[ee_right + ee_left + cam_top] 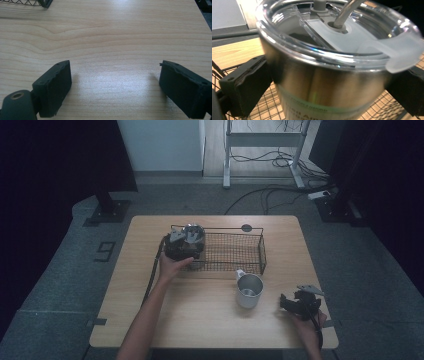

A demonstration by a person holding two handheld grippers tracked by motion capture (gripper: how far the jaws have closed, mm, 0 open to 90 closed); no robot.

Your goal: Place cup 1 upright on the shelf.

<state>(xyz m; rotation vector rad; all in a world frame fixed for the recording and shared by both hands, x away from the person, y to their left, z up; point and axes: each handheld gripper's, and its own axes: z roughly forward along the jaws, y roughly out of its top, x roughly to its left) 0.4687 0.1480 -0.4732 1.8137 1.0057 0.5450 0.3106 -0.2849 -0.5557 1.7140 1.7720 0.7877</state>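
Observation:
A steel tumbler [193, 233] with a clear lid and a straw stands upright at the left end of a black wire basket [262, 251]. My left gripper [183, 245] is shut on it. In the left gripper view the two black jaws press on either side of the tumbler [317, 85], with basket mesh [265, 107] below; whether its base rests on the mesh is hidden. My right gripper [286, 303] lies low near the table's front right corner. Its jaws stand open over bare wood in the right gripper view [115, 67], with nothing between them.
A metal mug [249, 290] stands on the wooden table [200, 312] just in front of the basket's right end, left of the right gripper. A small black round disc [246, 227] sits at the table's far edge. A basket corner [40, 3] shows in the right gripper view.

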